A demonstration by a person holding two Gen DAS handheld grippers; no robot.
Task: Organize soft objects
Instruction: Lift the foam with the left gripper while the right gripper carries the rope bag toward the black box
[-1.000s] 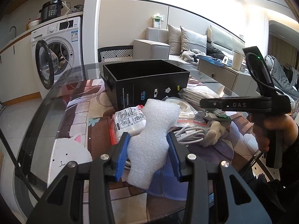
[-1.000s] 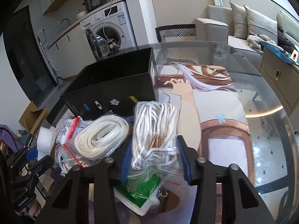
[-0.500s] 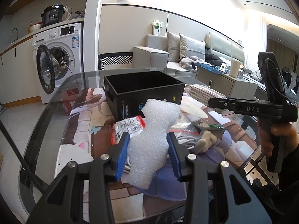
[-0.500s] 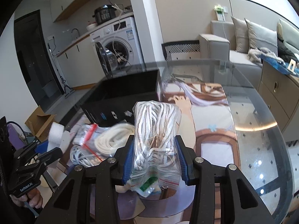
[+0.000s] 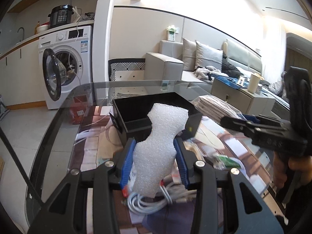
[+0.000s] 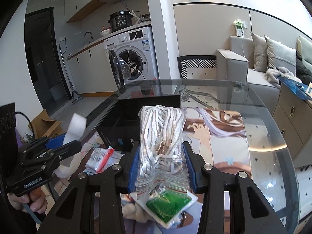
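Observation:
My left gripper [image 5: 155,156] is shut on a white foam piece [image 5: 161,138] and holds it above the table, just in front of the open black box [image 5: 136,113]. My right gripper [image 6: 161,163] is shut on a clear bag of white rope [image 6: 162,136], lifted above the table before the same black box [image 6: 124,124]. The right gripper also shows at the right of the left wrist view [image 5: 273,132], with the rope bag [image 5: 214,105] ahead of it. The left gripper with the foam [image 6: 77,124] shows at the left of the right wrist view.
On the glass table [image 6: 273,136] lie a white cable coil [image 5: 154,198], a red-sealed bag [image 6: 99,156], a green-labelled packet [image 6: 167,204] and a printed mat [image 6: 220,132]. A washing machine [image 5: 66,64] and sofa [image 5: 195,62] stand beyond.
Both grippers have risen and moved forward toward the black box, each carrying its load. The rope bag has left the table.

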